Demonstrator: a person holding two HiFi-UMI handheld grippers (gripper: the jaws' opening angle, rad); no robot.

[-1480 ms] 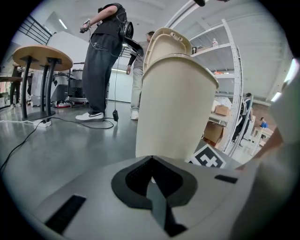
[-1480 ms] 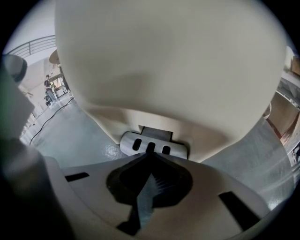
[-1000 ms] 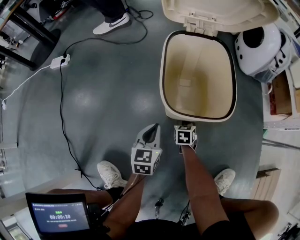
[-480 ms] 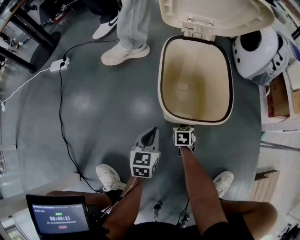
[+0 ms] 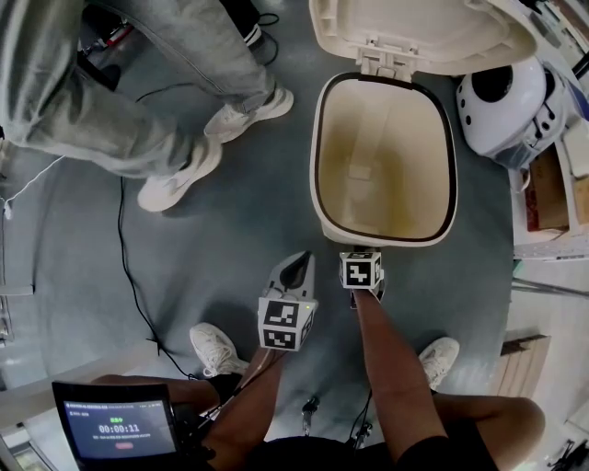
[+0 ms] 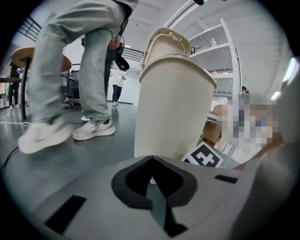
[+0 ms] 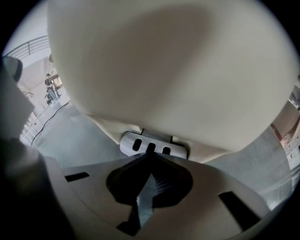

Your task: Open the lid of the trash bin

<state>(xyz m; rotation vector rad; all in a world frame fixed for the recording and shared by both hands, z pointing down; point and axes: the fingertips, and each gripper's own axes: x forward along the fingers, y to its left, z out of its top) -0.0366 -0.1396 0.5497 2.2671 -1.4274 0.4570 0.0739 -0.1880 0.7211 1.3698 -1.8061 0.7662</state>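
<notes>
The beige trash bin [image 5: 318, 156] stands with its lid [image 5: 414, 28] swung up and back, so the bare inside shows. My right gripper [image 5: 363, 250] is shut, down at the bin's front base. In the right gripper view its tips [image 7: 150, 154] meet at the grey slotted foot pedal [image 7: 152, 145] under the bin wall [image 7: 178, 70]. Just left of it my left gripper [image 5: 296, 262] is shut on nothing, short of the bin. The left gripper view shows its closed tips [image 6: 151, 160] before the bin [image 6: 171, 108] and its raised lid [image 6: 164, 40].
A person in grey jeans [image 5: 138, 101] walks across the floor at upper left. A black cable [image 5: 124, 239] runs down the left. A white round machine [image 5: 511, 97] and a cardboard box [image 5: 552, 189] sit right of the bin. A timer tablet [image 5: 115, 428] is at lower left.
A person in grey jeans has walked into view from the top and now fills the upper left. Both grippers and the bin hold their places, lid still up.
</notes>
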